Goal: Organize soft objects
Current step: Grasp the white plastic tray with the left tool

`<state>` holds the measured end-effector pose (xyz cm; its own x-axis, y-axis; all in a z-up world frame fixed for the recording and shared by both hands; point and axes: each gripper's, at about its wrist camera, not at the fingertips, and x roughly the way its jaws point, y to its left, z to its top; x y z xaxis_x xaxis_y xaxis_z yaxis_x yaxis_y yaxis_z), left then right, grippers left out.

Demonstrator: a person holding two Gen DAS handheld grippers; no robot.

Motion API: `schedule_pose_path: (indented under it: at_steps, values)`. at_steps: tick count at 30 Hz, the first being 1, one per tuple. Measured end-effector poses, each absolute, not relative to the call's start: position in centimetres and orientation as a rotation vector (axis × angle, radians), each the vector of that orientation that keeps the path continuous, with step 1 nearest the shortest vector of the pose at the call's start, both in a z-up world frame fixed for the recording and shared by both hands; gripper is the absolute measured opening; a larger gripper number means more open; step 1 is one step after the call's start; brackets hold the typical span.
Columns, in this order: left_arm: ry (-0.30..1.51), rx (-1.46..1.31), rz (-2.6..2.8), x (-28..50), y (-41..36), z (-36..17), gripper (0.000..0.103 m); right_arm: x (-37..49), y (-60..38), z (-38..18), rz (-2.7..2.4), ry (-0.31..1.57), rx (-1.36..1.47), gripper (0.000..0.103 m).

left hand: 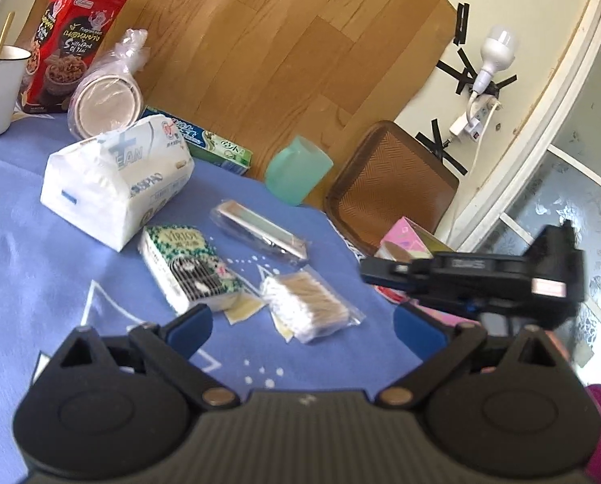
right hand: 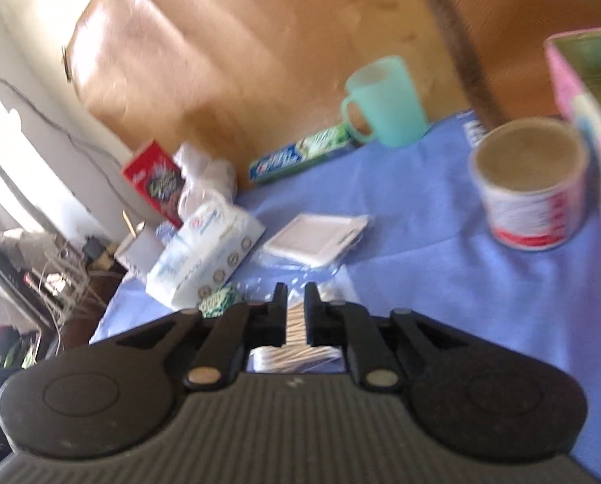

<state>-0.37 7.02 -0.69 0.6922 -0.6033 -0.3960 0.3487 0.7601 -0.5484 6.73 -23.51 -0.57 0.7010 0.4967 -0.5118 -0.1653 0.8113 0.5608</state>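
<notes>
left gripper (left hand: 302,324) sits nearest the lens with its blue-padded jaws spread wide and nothing between them, hovering low over the blue tablecloth (left hand: 30,209), probably staged for a pick. just ahead of it lies the clear bag of wooden-stick cotton swabs (left hand: 306,304), flat on the cloth, with the green-and-white "virjoy" pocket tissue pack (left hand: 187,268) touching distance to its left. right gripper (right hand: 296,304) has its black jaws nearly closed, a narrow gap left, empty as far as i can see; the swab bag shows through the gap below it, not pinched. further back: a clear-wrapped flat rectangular packet (left hand: 260,232), then the big white soft tissue pack (left hand: 115,179) reading "...ean", lying tilted. these soft packs read as the task items, all loose mid-table, unsorted. behind them, along the wood-grain wall panel (left hand: 268,40): a blue-green toothpaste box (left hand: 203,141), print too blurred to read, a mint plastic mug (left hand: 296,169), and a red snack box (left hand: 66,36) with "fragrant", partly legible.
</notes>
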Motion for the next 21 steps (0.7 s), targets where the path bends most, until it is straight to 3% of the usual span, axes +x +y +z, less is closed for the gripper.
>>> schedule_pose_path:
  at_steps: [2,5,12,19,21]
  values:
    - [0.596,-0.478,-0.559,0.9,7.0,-0.1,0.100,8.1,-22.9,-1.0,0.393,0.713,0.478,0.018]
    - [0.630,-0.483,-0.544,4.5,6.4,1.2,0.100,10.9,-23.0,-1.9,0.374,0.741,0.536,0.035]
    - [0.763,-0.355,-0.413,15.7,2.7,1.1,0.102,13.5,-24.7,-4.1,0.320,0.794,0.675,0.038]
    - [0.841,-0.247,-0.369,19.7,0.2,-1.4,0.102,14.9,-25.4,-5.6,0.310,0.813,0.673,0.042]
    - [0.829,-0.244,-0.409,19.1,-0.2,-1.4,0.090,15.3,-25.4,-6.1,0.326,0.801,0.701,0.042]
